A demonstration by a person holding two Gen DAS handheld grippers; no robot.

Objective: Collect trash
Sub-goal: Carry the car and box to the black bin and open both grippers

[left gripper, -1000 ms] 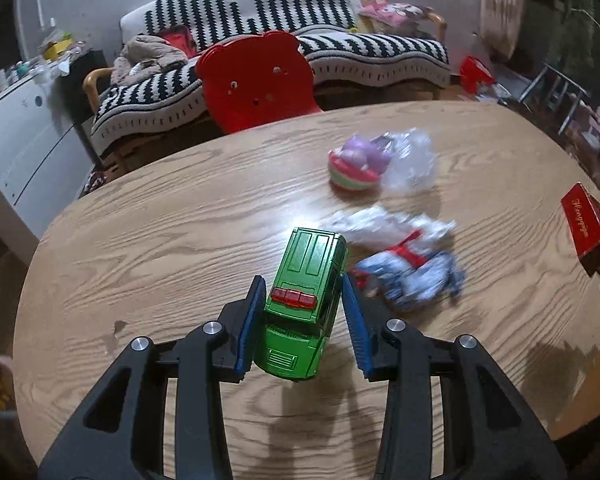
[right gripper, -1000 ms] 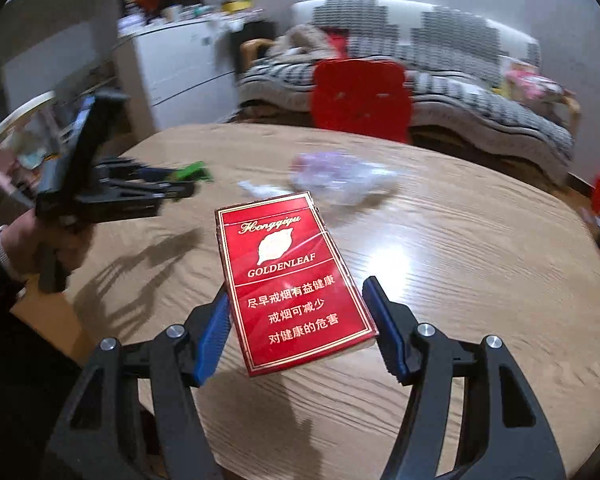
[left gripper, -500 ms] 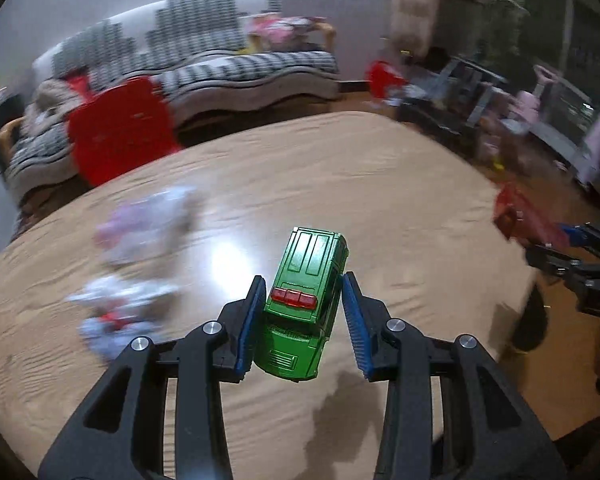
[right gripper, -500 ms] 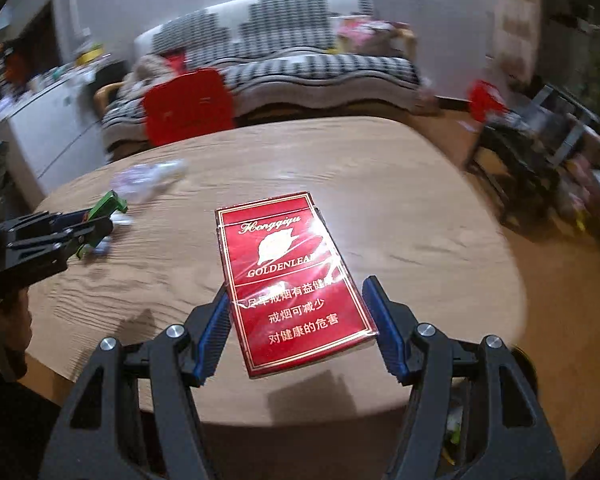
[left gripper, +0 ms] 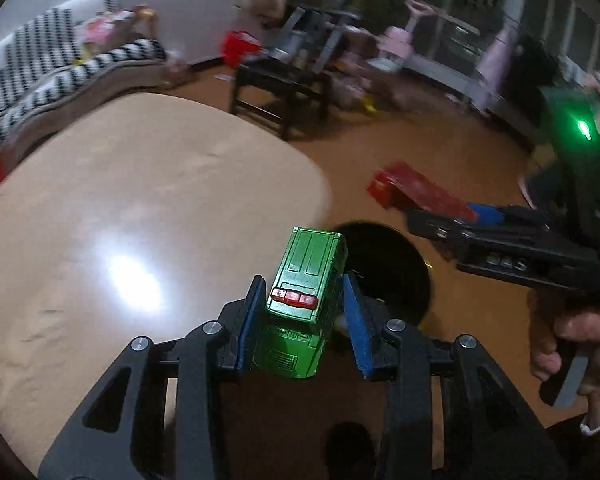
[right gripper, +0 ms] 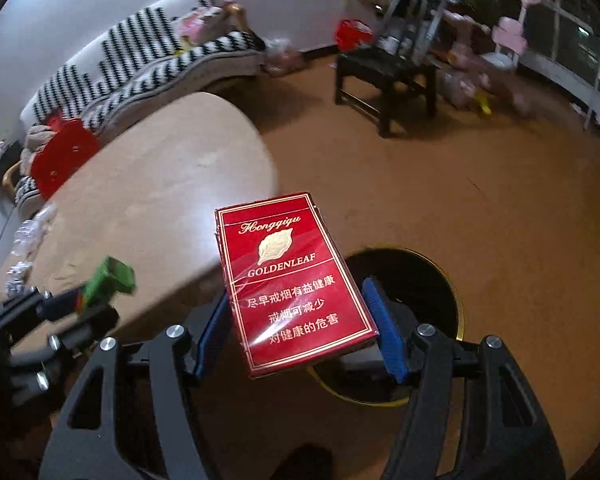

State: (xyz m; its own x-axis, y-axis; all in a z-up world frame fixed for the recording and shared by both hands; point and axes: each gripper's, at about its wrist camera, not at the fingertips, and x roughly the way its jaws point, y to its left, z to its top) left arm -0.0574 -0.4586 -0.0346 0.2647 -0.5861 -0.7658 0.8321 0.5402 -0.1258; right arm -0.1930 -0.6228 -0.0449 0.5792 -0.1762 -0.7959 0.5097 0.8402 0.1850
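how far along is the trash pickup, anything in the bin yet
Done: nothing clearly binned; the bin's inside is too dark to tell. In hand: the left gripper clamps a green toy car, the right gripper a red cigarette pack, both near the bin beside the table. Left: dropping these, then the plastic wrappers at the table's far edge.
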